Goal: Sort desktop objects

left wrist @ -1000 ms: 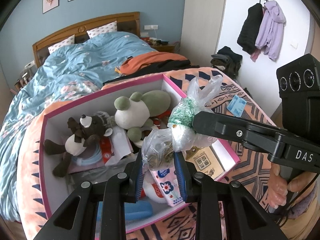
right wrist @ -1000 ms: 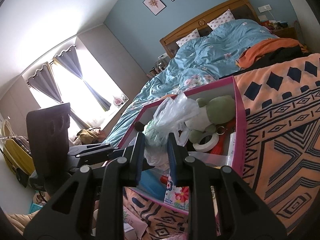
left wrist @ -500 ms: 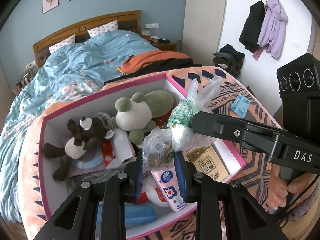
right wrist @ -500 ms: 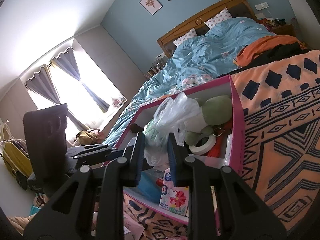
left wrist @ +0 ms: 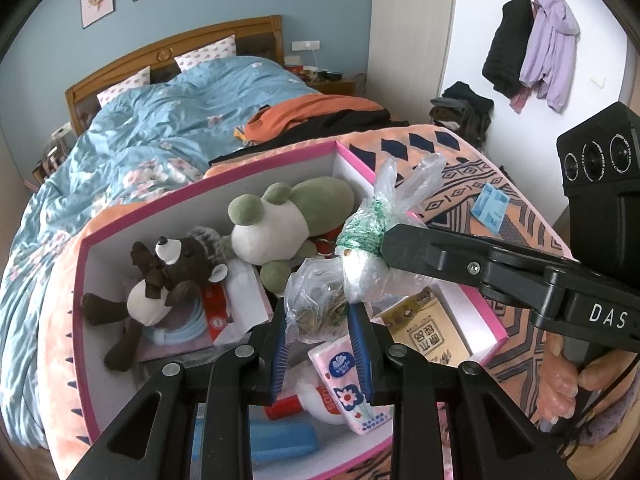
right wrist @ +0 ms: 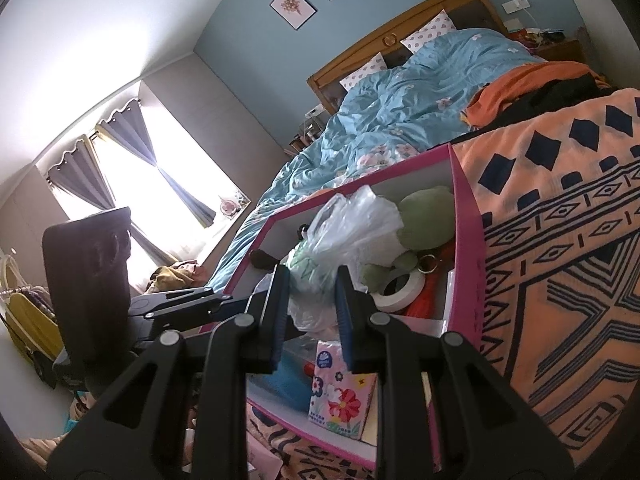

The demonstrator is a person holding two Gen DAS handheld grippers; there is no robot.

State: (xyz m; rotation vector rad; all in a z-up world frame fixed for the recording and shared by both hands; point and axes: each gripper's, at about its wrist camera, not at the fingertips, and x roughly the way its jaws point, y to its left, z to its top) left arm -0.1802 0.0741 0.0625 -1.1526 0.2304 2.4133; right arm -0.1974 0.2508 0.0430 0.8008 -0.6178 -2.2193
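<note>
A clear bag of brownish bits [left wrist: 316, 312] hangs over the pink-rimmed box [left wrist: 208, 192], and my left gripper [left wrist: 318, 314] is shut on it. Just right of it, a second clear bag with green and white contents [left wrist: 366, 236] is clamped in my right gripper [left wrist: 386, 240], which reaches in from the right. In the right wrist view the blue pads of the right gripper [right wrist: 311, 276] press the crumpled bag [right wrist: 352, 228] above the box [right wrist: 468, 240]. The left gripper [right wrist: 220, 300] shows at the left there.
The box holds a brown plush [left wrist: 160, 272], a green plush [left wrist: 280, 220], a floral tissue pack [left wrist: 348, 384], a yellow packet [left wrist: 424, 332] and a tape roll [right wrist: 400, 288]. A blue card [left wrist: 490, 208] lies on the orange patterned blanket [right wrist: 560, 240]. A hand [left wrist: 560, 384] grips the right handle.
</note>
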